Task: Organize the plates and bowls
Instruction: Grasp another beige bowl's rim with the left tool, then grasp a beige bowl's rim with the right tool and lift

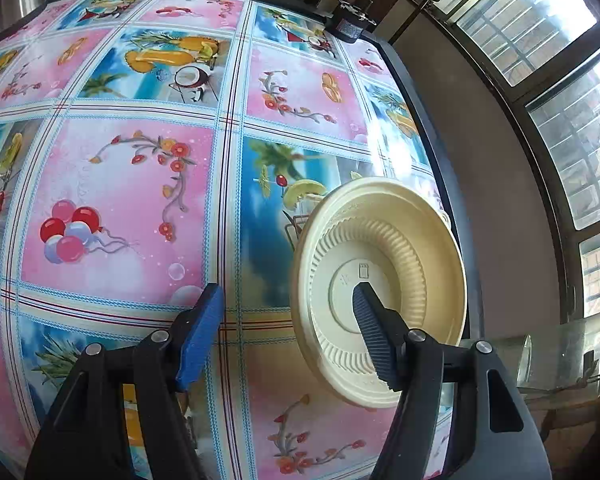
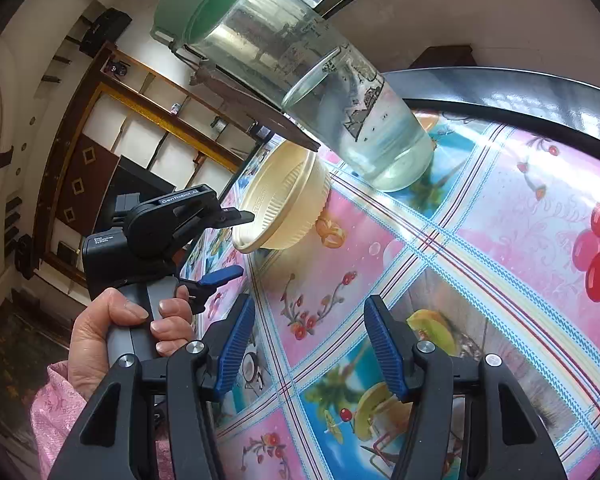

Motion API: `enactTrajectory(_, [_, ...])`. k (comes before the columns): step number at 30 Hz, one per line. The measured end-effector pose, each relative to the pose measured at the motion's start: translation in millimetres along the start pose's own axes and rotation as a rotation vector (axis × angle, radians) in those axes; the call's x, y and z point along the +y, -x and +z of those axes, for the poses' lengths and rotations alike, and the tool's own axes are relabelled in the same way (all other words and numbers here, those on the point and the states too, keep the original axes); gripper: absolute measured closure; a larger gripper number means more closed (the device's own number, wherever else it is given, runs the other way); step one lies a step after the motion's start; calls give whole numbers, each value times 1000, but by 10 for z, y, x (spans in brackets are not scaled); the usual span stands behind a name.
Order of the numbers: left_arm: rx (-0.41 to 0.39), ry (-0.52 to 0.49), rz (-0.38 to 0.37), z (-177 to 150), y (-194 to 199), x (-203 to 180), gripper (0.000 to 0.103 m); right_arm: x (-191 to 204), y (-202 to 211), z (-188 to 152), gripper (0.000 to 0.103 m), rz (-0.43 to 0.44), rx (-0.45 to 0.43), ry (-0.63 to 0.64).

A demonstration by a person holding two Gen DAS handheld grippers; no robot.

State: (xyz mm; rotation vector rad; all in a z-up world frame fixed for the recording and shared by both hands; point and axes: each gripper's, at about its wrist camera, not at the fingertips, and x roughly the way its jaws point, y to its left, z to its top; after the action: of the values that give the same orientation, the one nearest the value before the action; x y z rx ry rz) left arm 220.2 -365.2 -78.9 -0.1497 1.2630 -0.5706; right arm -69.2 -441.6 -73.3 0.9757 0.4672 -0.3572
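Right now one cream ribbed bowl (image 1: 380,284) hangs tipped on its side above the bench (image 1: 132,184), its underside turned toward the left wrist camera. The left gripper (image 1: 288,332) stands with its jaws wide apart; the dark right-hand finger (image 1: 374,336) lies against the bowl's flat base, while the blue-padded finger (image 1: 202,336) is well clear on the other side, over bare cloth. Whether the bowl's edge touches the bench cannot be told.

From the right wrist view, the same bowl (image 2: 284,200) sits near the bench's far edge, with the left gripper's upper finger reaching over its rim. A hand (image 2: 128,332) in a pink sleeve (image 2: 56,412) holds that tool's grey handle. Just beside the bowl stands one clear glass jar (image 2: 360,128) with water, and behind it a green bucket (image 2: 196,4) on a dark wooden ledge; these two crowd the corner by the bowl.

The right gripper (image 2: 310,348) hovers with its jaws open and nothing between them, over the patterned cloth. Broad open bench stretches across the middle and far side, bordered by a dark rim (image 1: 404,80), with barred windows (image 1: 540,40) beyond.
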Motion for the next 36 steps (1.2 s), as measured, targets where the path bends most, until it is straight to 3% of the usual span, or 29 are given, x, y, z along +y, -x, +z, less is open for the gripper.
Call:
enactTrajectory(5, [8, -6, 17, 13, -31, -14, 66, -27, -77, 3, 43, -1, 22, -15])
enactTrajectory(7, [19, -12, 29, 7, -76, -36, 86, -51, -105, 8, 43, -8, 30, -27])
enactTrajectory(10, [12, -4, 22, 10, -51, -35, 95, -55, -146, -1, 43, -17, 48, -28])
enactTrajectory(20, [41, 25, 22, -163, 158, 231, 95, -65, -182, -1, 43, -36, 49, -27])
enactTrajectory(26, [43, 29, 56, -403, 445, 598, 95, -49, -87, 21, 43, -31, -7, -12])
enactTrajectory(30, [57, 38, 60, -635, 608, 865, 95, -2, -63, 25, 43, 40, -1, 9])
enactTrajectory(36, [61, 33, 54, -1017, 866, 1088, 95, 52, -201, -11, 43, 157, 116, 11])
